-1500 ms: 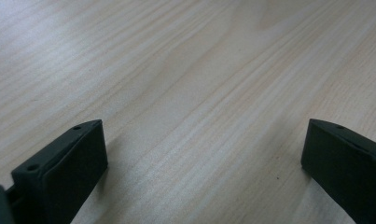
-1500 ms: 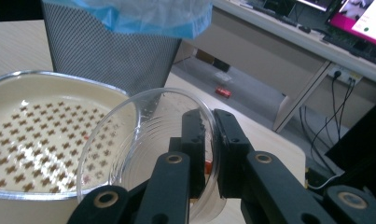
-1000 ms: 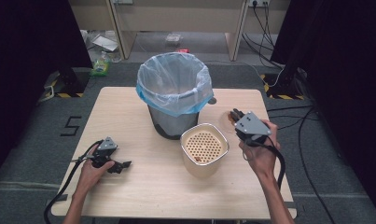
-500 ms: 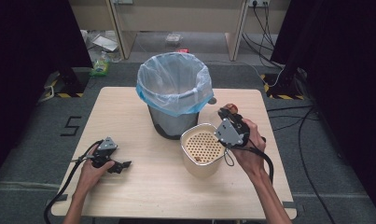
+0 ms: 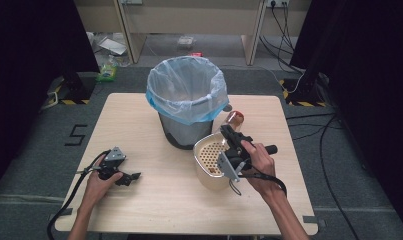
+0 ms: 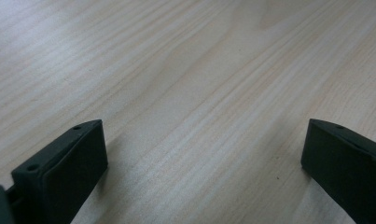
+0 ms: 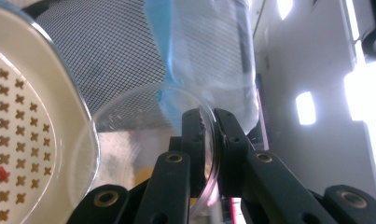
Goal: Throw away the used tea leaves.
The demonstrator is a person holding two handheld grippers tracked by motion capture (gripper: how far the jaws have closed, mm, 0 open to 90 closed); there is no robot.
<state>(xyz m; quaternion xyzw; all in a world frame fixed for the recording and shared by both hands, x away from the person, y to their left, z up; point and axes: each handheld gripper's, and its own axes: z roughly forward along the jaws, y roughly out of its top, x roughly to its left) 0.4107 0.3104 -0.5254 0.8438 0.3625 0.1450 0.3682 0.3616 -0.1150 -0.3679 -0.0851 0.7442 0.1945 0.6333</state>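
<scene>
Right gripper (image 7: pixel 210 140) pinched a clear lid (image 7: pixel 143 140) beside the perforated container (image 5: pixel 211 160), apparently mid-lift, needing steady carriage toward twelve o'clock; left gripper (image 6: pixel 199 163) rested spread.

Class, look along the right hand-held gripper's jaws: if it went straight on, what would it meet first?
Probably the black mesh bin with its blue-rimmed clear plastic liner, directly beyond the right hand-held gripper, which clamps a clear round dish; depth is uncertain.
</scene>
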